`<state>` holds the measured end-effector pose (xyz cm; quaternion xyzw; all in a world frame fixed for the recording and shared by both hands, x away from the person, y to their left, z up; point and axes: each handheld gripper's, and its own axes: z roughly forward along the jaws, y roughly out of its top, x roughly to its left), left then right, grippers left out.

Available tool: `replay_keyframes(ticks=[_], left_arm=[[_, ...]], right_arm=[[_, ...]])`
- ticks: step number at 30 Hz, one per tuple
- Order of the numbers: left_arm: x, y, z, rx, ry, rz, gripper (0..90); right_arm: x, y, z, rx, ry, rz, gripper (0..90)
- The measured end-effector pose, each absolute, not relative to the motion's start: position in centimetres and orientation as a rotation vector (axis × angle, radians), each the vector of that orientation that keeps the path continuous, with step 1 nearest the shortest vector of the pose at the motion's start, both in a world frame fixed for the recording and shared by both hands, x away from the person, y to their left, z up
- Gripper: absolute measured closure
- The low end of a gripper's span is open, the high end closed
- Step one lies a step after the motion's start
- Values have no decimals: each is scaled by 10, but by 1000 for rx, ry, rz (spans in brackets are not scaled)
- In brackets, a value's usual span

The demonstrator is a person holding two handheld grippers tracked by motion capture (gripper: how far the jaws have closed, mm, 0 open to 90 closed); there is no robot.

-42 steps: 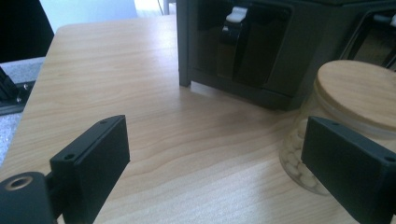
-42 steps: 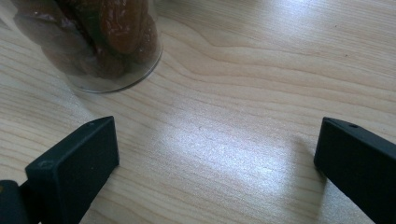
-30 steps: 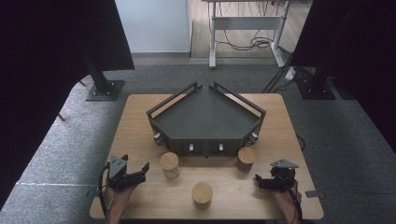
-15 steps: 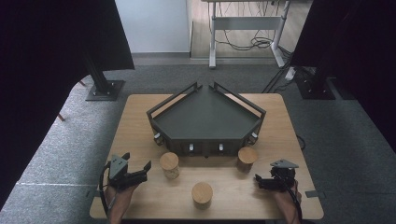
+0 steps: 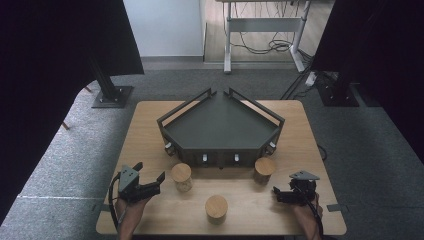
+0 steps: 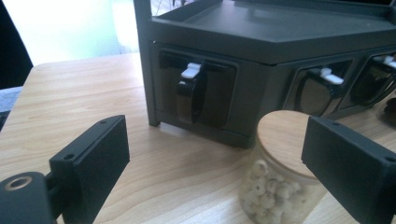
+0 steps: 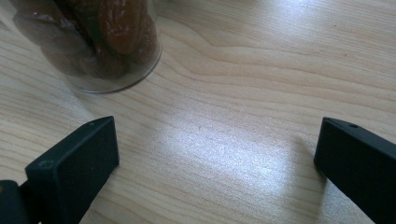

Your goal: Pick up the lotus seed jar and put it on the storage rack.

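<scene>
Light wooden surface [image 5: 150, 130] carries a dark grey five-sided tray [image 5: 220, 127], well ahead of both tools. Three wood-lidded clear glass jars sit between them. Left tool [image 5: 150, 181]: jaws wide apart, empty, pale-bead jar [image 6: 275, 177] just ahead, untouched. Right tool [image 5: 278, 194]: jaws wide apart, empty, brown-filled jar [image 7: 93, 42] ahead-left, apart.

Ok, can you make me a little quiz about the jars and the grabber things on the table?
1. How many jars with wooden lids stand on the table?
2. True or false: the left gripper is squeezing the jar of pale balls.
3. What holds nothing: A) the dark tray B) the jar of brown pieces?

Key: 1. Three, counting the front jar. 2. False; its jaws stand open. 3. A.
</scene>
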<state>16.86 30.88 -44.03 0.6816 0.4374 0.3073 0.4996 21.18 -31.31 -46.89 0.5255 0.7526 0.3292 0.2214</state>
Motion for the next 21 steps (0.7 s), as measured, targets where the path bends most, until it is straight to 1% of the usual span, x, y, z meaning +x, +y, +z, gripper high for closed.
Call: replay_keyframes(ticks=[21], left_arm=[[172,297,-442,1661,1005,719,70]], right_arm=[[212,-313,-469,1454,2078,909,0]])
